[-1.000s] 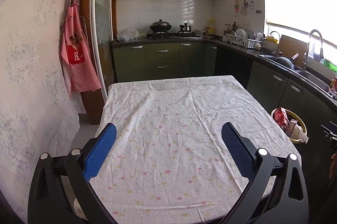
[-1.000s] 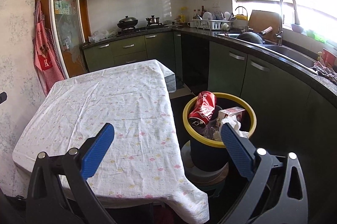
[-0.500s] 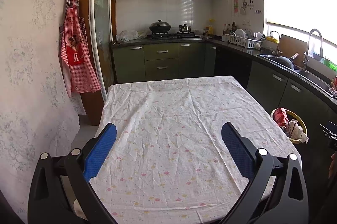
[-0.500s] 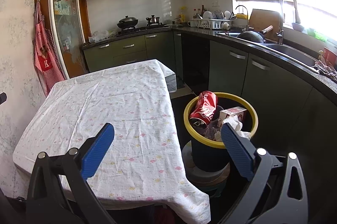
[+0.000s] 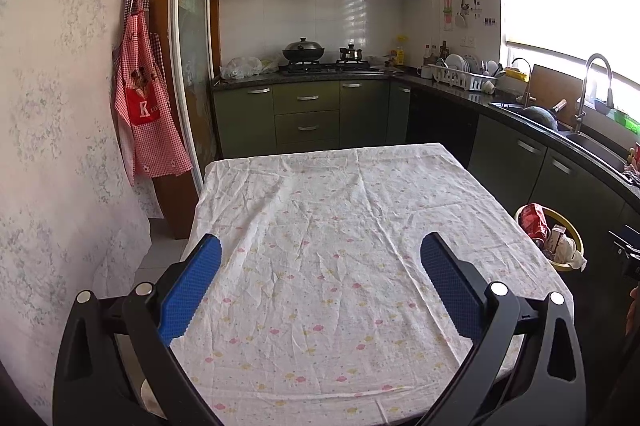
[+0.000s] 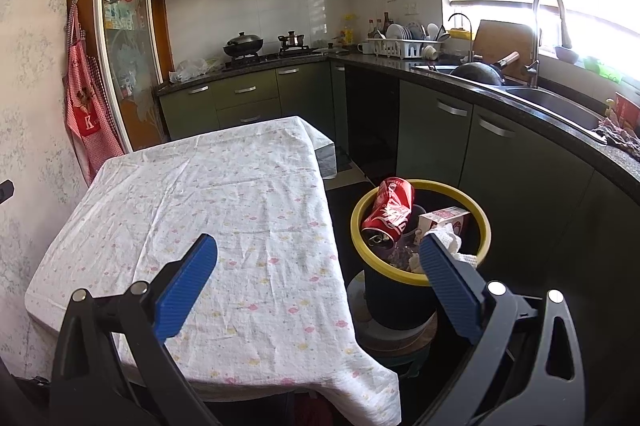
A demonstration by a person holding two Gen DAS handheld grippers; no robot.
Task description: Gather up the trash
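A dark bin with a yellow rim (image 6: 482, 226) stands on the floor right of the table. In it lie a crushed red can (image 6: 390, 214), a small carton (image 6: 442, 220) and crumpled white paper (image 6: 450, 242). The bin also shows at the right edge of the left wrist view (image 5: 570, 230). My left gripper (image 5: 320, 282) is open and empty above the near part of the table with the floral cloth (image 5: 328, 226). My right gripper (image 6: 318, 280) is open and empty, above the table's right edge (image 6: 332, 226) beside the bin.
Green kitchen cabinets (image 5: 308, 117) with a stove and pots stand at the back. A dark counter with a sink (image 6: 552, 97) and dish rack runs along the right. A red checked apron (image 5: 146, 105) hangs on the left wall.
The right gripper has drifted slightly back and up from the bin. The left gripper has barely moved.
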